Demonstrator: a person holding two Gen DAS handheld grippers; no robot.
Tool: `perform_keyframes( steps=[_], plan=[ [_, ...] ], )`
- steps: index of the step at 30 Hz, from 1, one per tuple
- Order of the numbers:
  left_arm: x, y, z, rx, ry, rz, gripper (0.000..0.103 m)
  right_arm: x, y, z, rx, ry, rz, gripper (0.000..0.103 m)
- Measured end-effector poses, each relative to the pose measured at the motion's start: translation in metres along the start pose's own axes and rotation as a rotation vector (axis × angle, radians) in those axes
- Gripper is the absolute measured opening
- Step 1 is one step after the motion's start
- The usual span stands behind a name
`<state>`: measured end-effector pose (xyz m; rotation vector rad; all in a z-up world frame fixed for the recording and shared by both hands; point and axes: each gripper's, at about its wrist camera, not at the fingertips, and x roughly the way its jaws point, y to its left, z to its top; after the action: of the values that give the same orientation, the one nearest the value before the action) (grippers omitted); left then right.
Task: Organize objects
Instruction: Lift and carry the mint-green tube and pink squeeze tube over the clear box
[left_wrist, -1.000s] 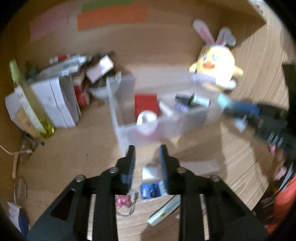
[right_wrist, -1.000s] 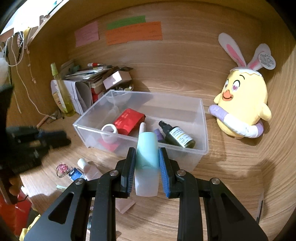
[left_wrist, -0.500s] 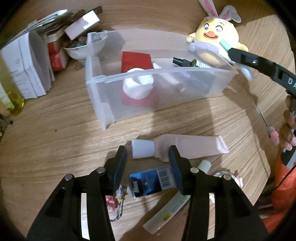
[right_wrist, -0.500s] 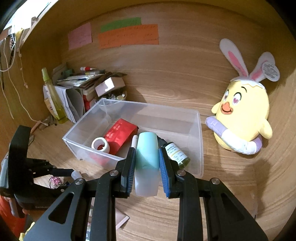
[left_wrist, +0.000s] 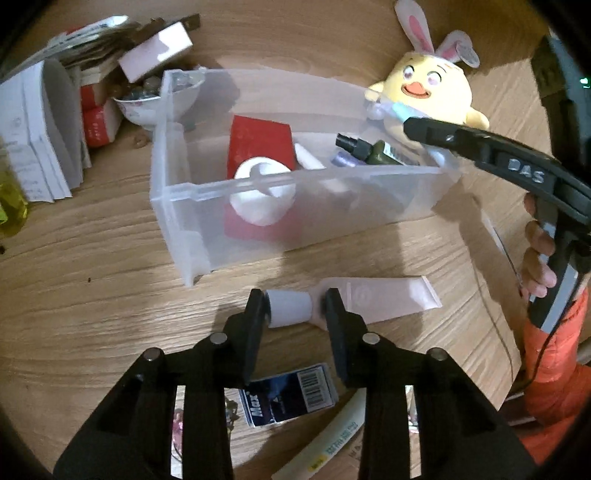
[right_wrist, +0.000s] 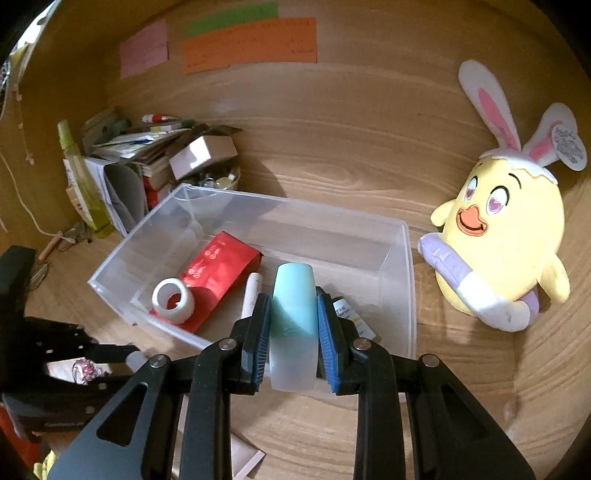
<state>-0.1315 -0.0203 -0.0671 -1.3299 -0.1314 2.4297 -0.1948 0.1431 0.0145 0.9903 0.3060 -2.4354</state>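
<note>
A clear plastic bin (left_wrist: 192, 192) (right_wrist: 402, 295) on the wooden desk holds a red box (left_wrist: 258, 144) (right_wrist: 218, 269), a white tape roll (left_wrist: 258, 199) (right_wrist: 173, 299), a dark spray bottle (left_wrist: 373, 151) and a white stick (right_wrist: 251, 291). My left gripper (left_wrist: 293, 301) is open, its fingers either side of the white cap of a pink tube (left_wrist: 376, 295) lying on the desk. My right gripper (right_wrist: 293, 295) is shut on a mint-green container (right_wrist: 293, 306), held over the bin's near right part.
A yellow plush chick (right_wrist: 506, 236) (left_wrist: 424, 88) stands right of the bin. Stacked boxes and papers (right_wrist: 140, 158), a bowl of small items (left_wrist: 147, 96) and a yellow bottle (right_wrist: 81, 181) crowd the left. A blue packet (left_wrist: 291, 395), a pale tube (left_wrist: 332, 435) and a pink trinket (right_wrist: 83, 367) lie on the near desk.
My left gripper has dropped and moved forward over the blue packet until its open fingers straddle the pink tube's cap. My right gripper has carried the mint container forward over the bin.
</note>
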Motion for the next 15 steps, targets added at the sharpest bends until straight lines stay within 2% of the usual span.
perform_keyframes(
  steps=[6,15],
  plan=[
    [-0.029,-0.001,0.0,-0.025,-0.073,-0.022,0.032,0.016,-0.006,0.005,-0.012,0.033,-0.032,0.023],
    [-0.068,0.008,0.013,-0.062,-0.178,0.02,0.032,0.03,-0.02,0.007,-0.016,0.076,-0.075,0.023]
  ],
)
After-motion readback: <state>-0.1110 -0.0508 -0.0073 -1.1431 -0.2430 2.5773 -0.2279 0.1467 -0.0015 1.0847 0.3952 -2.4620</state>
